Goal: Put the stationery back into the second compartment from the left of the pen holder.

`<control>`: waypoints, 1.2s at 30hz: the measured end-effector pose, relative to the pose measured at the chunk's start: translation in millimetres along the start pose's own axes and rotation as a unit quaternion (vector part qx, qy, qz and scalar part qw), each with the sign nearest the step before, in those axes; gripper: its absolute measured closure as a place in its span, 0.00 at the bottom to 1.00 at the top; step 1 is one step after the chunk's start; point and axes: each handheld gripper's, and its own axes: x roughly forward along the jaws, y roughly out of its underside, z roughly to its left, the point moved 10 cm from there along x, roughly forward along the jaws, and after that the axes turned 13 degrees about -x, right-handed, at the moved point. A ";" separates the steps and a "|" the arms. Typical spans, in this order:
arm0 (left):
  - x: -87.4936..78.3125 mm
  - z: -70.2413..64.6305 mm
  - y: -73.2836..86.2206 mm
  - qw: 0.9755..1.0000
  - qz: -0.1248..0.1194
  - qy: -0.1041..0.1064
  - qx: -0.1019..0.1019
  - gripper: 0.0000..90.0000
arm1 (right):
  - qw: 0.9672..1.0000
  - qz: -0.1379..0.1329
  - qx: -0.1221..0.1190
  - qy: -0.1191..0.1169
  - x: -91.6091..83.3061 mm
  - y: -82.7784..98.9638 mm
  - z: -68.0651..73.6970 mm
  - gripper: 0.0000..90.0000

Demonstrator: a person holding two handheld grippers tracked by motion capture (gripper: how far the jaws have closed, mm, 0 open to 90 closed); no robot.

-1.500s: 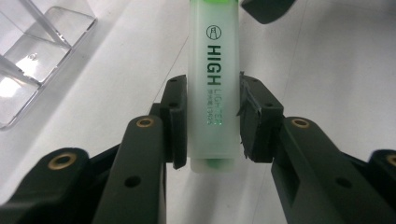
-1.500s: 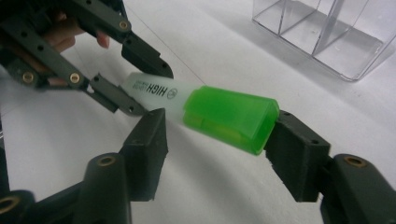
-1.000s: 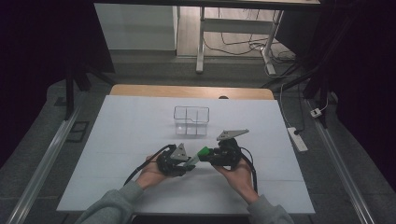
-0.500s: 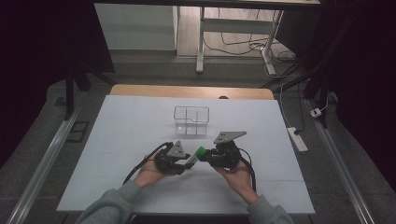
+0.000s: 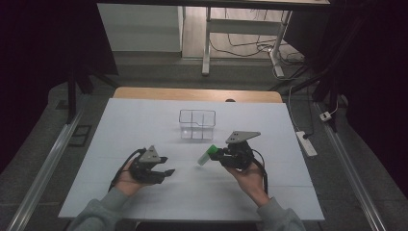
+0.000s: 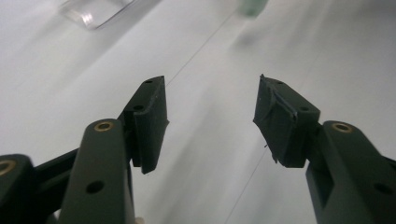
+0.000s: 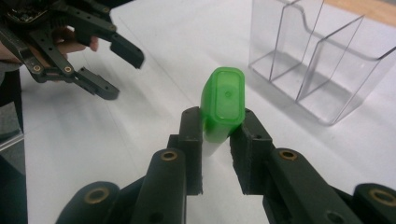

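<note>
A white worktop with a wooden strip along its far edge carries a clear plastic divided container, standing upright near the middle. Right of the worktop, a white power strip lies on the grey floor. Beyond the worktop stands a white table frame, cables beneath.

I am holding the left gripper low near the table's left, its jaws having just been opening with nothing between them. I am keeping the right gripper clamped, its pads pressing on what it carries, pointing leftward.
</note>
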 end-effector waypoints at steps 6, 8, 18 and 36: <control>-20.0 19.4 16.7 0.999 -0.019 -0.020 -0.035 0.44 | 1.000 -0.012 0.002 0.010 -6.2 -10.6 -8.5 0.82; -23.9 23.7 21.0 0.999 -0.021 -0.023 -0.040 0.44 | 1.000 -0.016 0.004 0.012 -8.0 -14.2 -10.9 0.82; -33.9 33.6 35.1 0.997 -0.026 -0.026 -0.062 0.44 | 0.999 -0.028 0.002 0.024 -14.1 -32.8 -23.2 0.82; -36.2 43.5 40.8 0.996 -0.030 -0.031 -0.080 0.40 | 0.998 -0.041 0.006 0.046 -8.4 -71.7 -51.7 0.82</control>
